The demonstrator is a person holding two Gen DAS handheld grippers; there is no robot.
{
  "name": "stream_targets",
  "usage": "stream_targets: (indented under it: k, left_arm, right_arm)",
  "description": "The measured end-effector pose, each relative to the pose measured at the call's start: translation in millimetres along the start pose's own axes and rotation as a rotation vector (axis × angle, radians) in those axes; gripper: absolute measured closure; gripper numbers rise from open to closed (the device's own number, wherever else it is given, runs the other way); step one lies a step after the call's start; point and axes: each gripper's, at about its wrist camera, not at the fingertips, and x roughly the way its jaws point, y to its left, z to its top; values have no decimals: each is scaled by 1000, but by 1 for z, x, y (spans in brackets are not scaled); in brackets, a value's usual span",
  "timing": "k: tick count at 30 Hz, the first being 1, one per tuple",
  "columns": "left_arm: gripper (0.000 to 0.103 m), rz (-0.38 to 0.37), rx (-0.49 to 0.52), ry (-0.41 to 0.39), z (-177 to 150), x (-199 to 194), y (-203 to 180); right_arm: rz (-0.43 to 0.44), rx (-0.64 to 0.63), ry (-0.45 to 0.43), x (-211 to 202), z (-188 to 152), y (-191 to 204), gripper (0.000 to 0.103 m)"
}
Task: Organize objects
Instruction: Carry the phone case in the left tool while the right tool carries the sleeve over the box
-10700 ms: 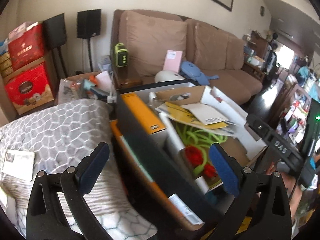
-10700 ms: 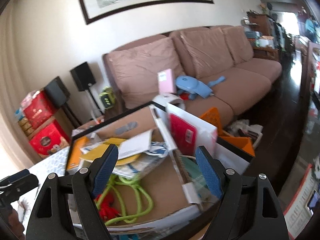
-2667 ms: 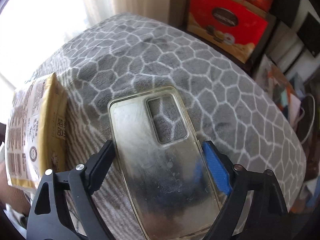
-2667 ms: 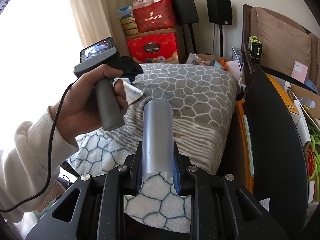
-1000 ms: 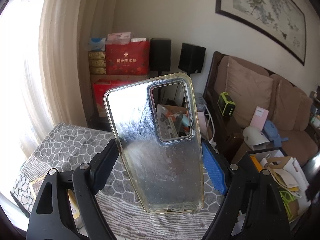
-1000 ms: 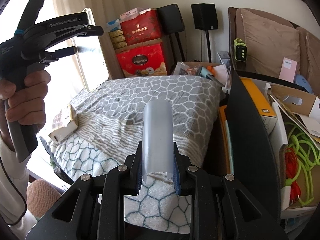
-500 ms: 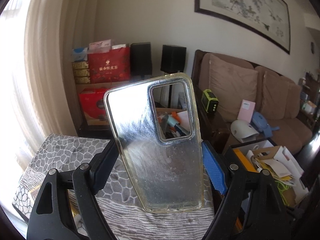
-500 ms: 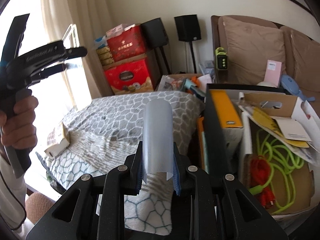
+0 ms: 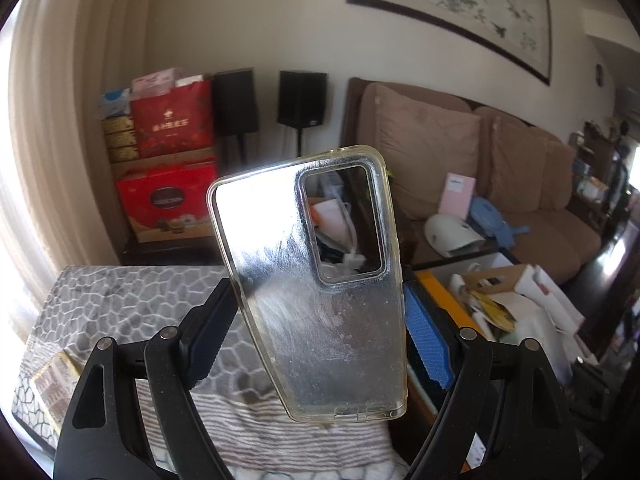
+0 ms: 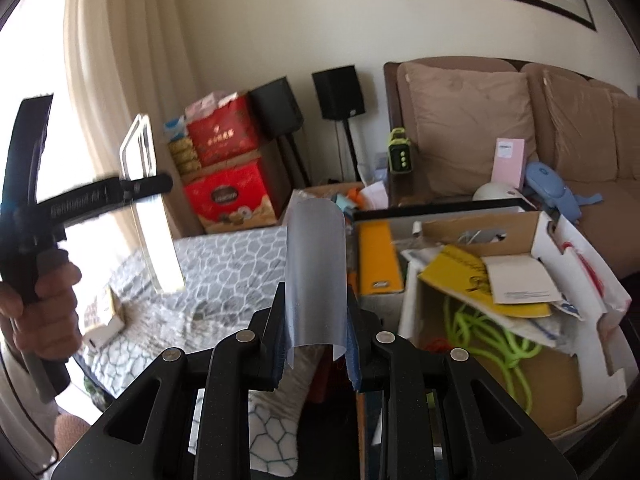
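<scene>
Between my left fingers: I have a clear phone case (image 9: 320,300) pinched by its long edges, standing upright with the camera cutout at the top.
Left gripper (image 9: 316,332): jaws set wide, one pad on each side of the case; the blue pad (image 9: 426,344) shows on the right edge.
Left gripper from the other camera: I see it (image 10: 148,184) held up at the left of the view in a hand (image 10: 44,312), the case edge-on (image 10: 150,208) in front of the bright window.
Right gripper (image 10: 316,344): jaws drawn close together, nipping a curled translucent grey film sheet (image 10: 315,276) that arches up out of the jaws.
Below both: a grey blanket (image 9: 128,312) with a white honeycomb pattern; a small gold-printed carton (image 9: 52,384) lies on it at the left.
Right of the blanket: an open cardboard box (image 10: 536,240) crammed with papers, a yellow envelope (image 10: 460,276) and a neon green cord (image 10: 492,340).
Background: red gift boxes (image 9: 172,204), two black speakers (image 9: 302,98), a brown sofa (image 9: 520,176).
Sharpness: the right wrist view is a bit smeared, so I can't read the fine print.
</scene>
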Motion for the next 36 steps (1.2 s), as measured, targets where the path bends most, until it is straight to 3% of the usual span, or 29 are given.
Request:
stream_targets:
  k: [13,20,36]
  left_arm:
    - [23,-158,85,25,1,-5,-62]
    - [23,-182,127,1,8,-9,-91]
    - [23,-237,152,34,8,12,-129]
  right_arm:
    - [-71,85,-81,-36,14,-43,80]
    - [-124,144,-114,-53,16,-69,80]
    - [-229,217,-63,-54,11,-98,80]
